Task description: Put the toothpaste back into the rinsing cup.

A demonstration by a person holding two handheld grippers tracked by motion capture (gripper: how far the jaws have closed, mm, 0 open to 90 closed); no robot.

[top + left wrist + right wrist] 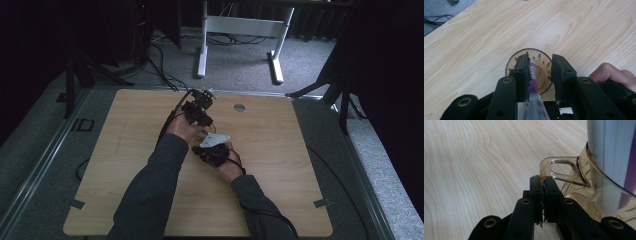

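Pinching cup handle (pixel 560 170), right tongs (pixel 543 185) seemingly closed.

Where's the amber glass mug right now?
The amber mug stands mid-table, directly below the left gripper. In the right gripper view, the right gripper pinches its handle.

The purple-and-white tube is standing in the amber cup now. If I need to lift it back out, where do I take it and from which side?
Take the tube on its upper body, above the cup rim, coming down from above: its lower end sits inside the cup, so the cup's wall probably blocks a lower side grip. The right hand-held gripper is shut on the cup's handle, steadying it.
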